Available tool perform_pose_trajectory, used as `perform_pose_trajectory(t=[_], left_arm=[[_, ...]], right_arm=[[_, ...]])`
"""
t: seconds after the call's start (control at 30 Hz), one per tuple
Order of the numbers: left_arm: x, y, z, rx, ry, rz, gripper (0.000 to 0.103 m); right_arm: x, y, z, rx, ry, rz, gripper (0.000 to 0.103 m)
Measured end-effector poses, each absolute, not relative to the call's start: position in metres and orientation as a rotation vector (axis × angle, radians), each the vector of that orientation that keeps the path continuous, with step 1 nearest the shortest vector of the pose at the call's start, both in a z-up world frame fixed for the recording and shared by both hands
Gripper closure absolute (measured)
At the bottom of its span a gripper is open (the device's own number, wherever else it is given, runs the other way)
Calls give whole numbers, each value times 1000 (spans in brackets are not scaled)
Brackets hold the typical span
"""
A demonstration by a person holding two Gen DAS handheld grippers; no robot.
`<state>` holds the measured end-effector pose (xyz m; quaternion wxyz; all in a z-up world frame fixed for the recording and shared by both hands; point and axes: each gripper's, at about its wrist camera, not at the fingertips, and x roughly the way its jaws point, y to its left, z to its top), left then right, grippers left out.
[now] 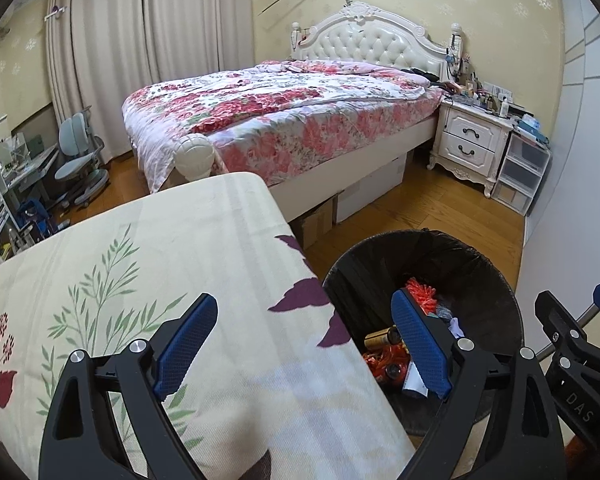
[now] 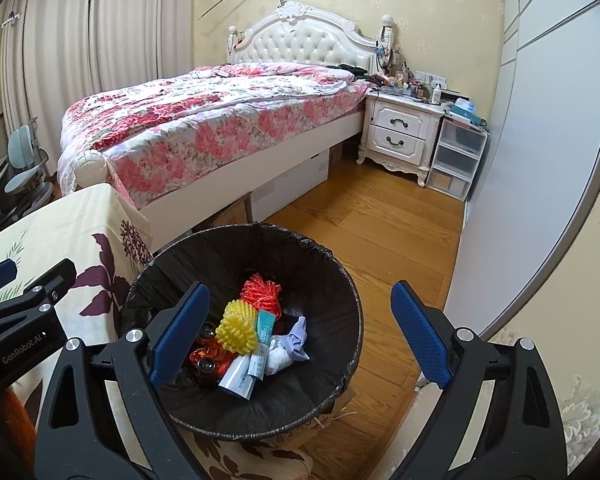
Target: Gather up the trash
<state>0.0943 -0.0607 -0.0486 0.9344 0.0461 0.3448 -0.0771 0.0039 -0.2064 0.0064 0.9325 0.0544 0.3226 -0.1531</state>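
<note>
A round bin with a black liner [image 2: 342,280] stands on the floor beside the table. In it lie a yellow spiky ball [image 2: 236,330], an orange-red net [image 2: 260,292], a white tube [image 2: 240,376], crumpled tissue [image 2: 288,344] and small brown bottles [image 2: 206,364]. My right gripper [image 2: 300,292] hangs open above the bin, with nothing between its blue pads. My left gripper [image 1: 304,304] is open and empty too, straddling the table's right edge. Its right finger [image 1: 420,340] is over the bin [image 1: 480,256]. Each gripper shows at the edge of the other's view.
The table wears a cream cloth with leaf and flower prints [image 1: 140,272]. Behind it stands a bed with a floral quilt [image 1: 280,120], with boxes under it. A white nightstand [image 1: 468,140] and plastic drawers [image 1: 520,172] are at the far right. A white wardrobe [image 2: 520,200] borders the wooden floor [image 2: 380,220].
</note>
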Motion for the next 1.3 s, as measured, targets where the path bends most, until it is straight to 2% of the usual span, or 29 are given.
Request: perform_pose_trajectory(t=[0.9,1.3], left_arm=[[-33,15,-7,54,571,-73,15],[-63,24,0,32,536,-58,15]], right_arm=[[-102,-148,53,108,556,-189,11],[-130,-132,64,93,521,-157,11]])
